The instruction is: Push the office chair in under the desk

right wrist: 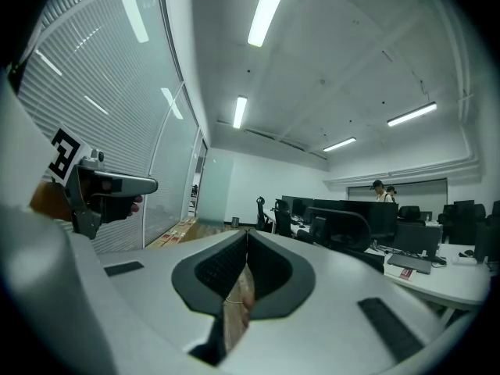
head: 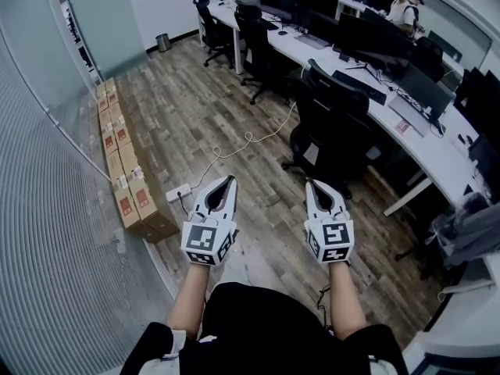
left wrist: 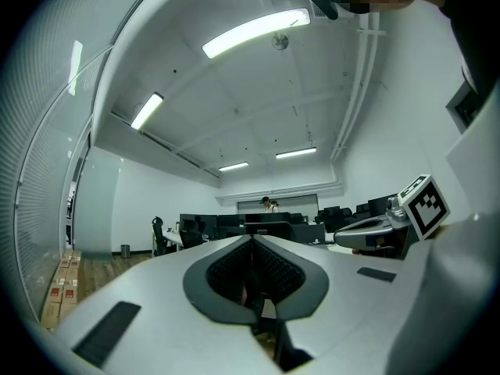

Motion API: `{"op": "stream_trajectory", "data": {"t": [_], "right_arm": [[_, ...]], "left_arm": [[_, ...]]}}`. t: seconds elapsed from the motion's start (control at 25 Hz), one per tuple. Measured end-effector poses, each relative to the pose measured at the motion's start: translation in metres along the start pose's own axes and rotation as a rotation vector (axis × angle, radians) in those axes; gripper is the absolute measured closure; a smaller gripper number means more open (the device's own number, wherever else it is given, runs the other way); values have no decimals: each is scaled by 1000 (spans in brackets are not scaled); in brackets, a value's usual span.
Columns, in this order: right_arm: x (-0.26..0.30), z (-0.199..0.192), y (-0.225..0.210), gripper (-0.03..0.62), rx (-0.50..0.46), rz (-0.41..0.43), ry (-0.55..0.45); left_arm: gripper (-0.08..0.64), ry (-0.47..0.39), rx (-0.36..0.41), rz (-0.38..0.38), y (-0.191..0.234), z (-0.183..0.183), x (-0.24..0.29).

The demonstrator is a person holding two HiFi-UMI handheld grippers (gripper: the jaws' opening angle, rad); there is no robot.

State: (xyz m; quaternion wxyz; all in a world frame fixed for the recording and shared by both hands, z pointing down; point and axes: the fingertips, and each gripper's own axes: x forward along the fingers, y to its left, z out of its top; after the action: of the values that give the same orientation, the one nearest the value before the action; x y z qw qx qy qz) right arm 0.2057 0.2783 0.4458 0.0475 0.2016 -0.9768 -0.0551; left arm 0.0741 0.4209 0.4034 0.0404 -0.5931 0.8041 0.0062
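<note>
A black office chair (head: pixel 328 127) stands pulled out from the long white desk (head: pixel 437 151), its back toward me; it also shows in the right gripper view as a dark chair back (right wrist: pixel 344 226). My left gripper (head: pixel 229 180) and right gripper (head: pixel 311 184) are held side by side in front of me, well short of the chair, both shut with nothing between the jaws. In the left gripper view the right gripper (left wrist: pixel 367 231) shows at the right; in the right gripper view the left gripper (right wrist: pixel 141 185) shows at the left.
Cardboard boxes (head: pixel 125 170) line the glass wall on the left. A white power strip (head: pixel 178 193) and its cable (head: pixel 250 139) lie on the wood floor between me and the chair. More black chairs (head: pixel 254 33) and monitors (head: pixel 367 33) run along the desk. People (head: pixel 402 6) stand at the far end.
</note>
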Motion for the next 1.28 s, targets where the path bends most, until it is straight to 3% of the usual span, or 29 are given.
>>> {"op": "stream_trajectory", "data": {"t": [0.4,0.96,1.28], "right_arm": [[66,-4,-18,568,-7,-23,13],[194,32,-38,568,-12,-109,26],[259,36,-45,568,-2,-166,50]], "left_arm": [[538,-28,-17,-36,43,-8,59],[539,-33,-46,-82,148,8,171],[539,-7,-52,-136,202,-3,229]]}}
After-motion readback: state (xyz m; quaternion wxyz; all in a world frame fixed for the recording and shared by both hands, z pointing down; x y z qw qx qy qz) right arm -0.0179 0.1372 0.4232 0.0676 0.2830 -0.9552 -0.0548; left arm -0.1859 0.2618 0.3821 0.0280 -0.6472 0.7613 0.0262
